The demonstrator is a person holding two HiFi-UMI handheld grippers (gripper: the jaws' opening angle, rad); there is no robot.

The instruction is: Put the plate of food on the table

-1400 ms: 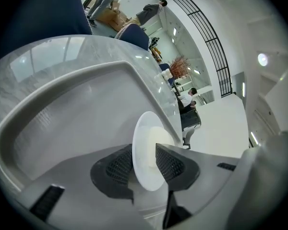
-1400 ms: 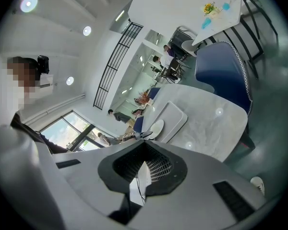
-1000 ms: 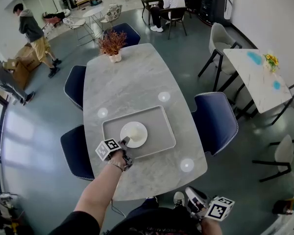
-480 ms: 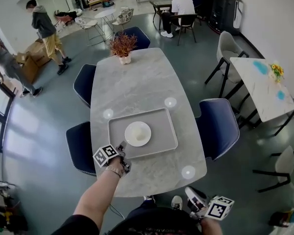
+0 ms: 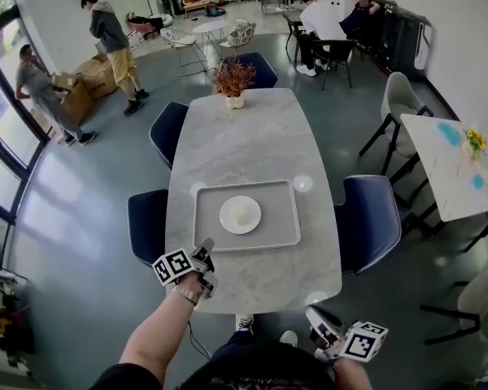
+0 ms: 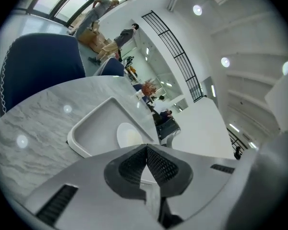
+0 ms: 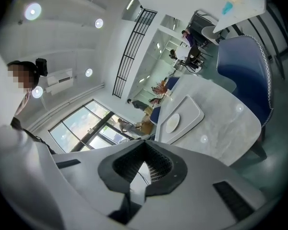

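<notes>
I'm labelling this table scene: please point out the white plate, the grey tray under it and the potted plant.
white plate (image 5: 226, 215): head view, its left rim.
grey tray (image 5: 278, 218): head view, bare floor right of the plate.
potted plant (image 5: 233, 78): head view, its reddish foliage.

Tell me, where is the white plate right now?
In the head view, the white plate sits in the middle of the grey tray on the marble table, toward the person's end.
</notes>
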